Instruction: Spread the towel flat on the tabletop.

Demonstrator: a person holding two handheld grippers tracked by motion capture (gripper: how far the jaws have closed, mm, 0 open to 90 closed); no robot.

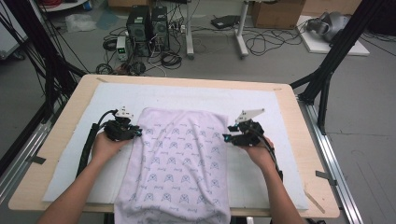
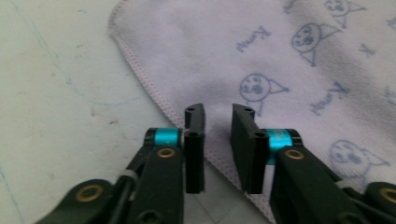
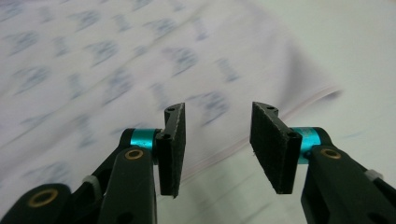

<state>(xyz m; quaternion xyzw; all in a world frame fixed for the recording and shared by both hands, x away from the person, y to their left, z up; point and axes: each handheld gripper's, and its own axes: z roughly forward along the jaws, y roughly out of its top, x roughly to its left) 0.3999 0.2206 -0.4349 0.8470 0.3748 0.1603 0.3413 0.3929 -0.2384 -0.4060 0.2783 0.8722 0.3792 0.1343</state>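
High view: both grippers' fingers flank the towel [image 1: 175, 158], gripping nothing.

The soft lilac towel [image 1: 180, 158] has little blue cat faces printed on it. It lies on a white mat [image 1: 261, 107] over the light wooden surface [image 1: 299, 140]. Each black gripper [image 2: 217, 140] has bright blue rings.

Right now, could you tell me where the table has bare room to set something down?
The white mat lies bare in a wide strip between the towel and the table's far edge. Bare patches also lie left of the left gripper and right of the right gripper. The middle is crowded: the towel covers it and hangs over the near edge, with both grippers at its sides.
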